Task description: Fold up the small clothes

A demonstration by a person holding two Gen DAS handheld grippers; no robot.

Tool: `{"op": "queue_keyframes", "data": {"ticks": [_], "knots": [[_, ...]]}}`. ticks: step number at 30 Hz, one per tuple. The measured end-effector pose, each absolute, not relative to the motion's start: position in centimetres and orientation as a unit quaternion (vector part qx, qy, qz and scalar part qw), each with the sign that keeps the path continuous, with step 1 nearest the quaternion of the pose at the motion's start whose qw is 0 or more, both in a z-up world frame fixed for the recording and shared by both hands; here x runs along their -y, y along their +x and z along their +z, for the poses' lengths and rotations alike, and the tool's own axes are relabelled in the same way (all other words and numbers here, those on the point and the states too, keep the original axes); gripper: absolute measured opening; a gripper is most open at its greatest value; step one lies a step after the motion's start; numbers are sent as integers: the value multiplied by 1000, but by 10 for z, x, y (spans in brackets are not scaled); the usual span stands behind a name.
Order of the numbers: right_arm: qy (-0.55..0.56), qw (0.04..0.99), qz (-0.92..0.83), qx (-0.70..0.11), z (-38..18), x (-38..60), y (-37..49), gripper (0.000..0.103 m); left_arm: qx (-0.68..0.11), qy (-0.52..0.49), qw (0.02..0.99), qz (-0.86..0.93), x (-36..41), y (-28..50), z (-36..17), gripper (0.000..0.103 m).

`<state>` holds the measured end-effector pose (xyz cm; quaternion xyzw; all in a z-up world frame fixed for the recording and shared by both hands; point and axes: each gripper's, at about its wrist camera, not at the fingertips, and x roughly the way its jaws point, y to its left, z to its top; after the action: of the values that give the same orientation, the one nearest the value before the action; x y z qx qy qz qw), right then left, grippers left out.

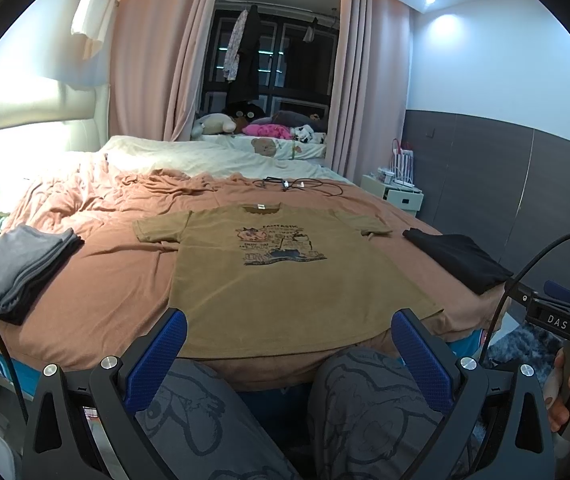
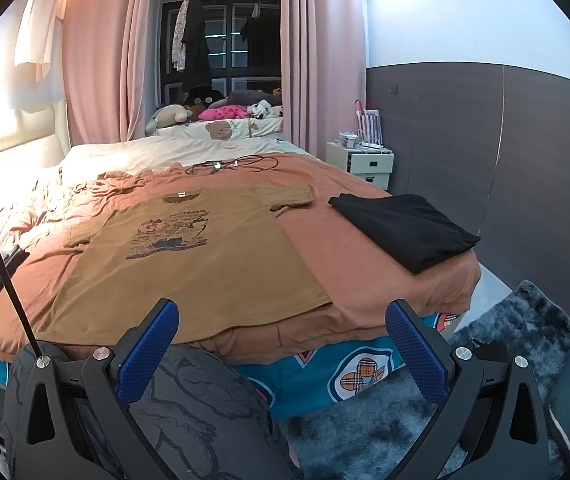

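A brown T-shirt (image 1: 285, 276) with a printed picture lies flat and spread out on the orange bedspread (image 1: 117, 272), collar away from me, hem at the bed's near edge. In the right wrist view the same T-shirt (image 2: 201, 268) lies left of centre. My left gripper (image 1: 289, 344) is open, held short of the hem above the person's knees, touching nothing. My right gripper (image 2: 283, 336) is open too, off the bed's near right corner, holding nothing. The right gripper's body (image 1: 557, 320) and the hand holding it show at the left wrist view's right edge.
A folded grey stack (image 1: 21, 268) sits at the bed's left. A folded black garment (image 1: 457, 258) lies at the right edge. Cables (image 1: 301, 186) lie beyond the shirt. A white nightstand (image 2: 361, 164) and a shaggy grey rug (image 2: 497, 360) are to the right.
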<state>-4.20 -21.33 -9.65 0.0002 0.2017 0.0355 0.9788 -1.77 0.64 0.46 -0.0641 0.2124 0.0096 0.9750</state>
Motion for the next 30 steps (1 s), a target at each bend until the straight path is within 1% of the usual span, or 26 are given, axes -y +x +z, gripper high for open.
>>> {"op": "queue_keyframes", "data": {"ticks": [30], "knots": [[1,979,32,-201,-88,213,-36,103,-212,-75,974,3,-20,-11,0,103]]}}
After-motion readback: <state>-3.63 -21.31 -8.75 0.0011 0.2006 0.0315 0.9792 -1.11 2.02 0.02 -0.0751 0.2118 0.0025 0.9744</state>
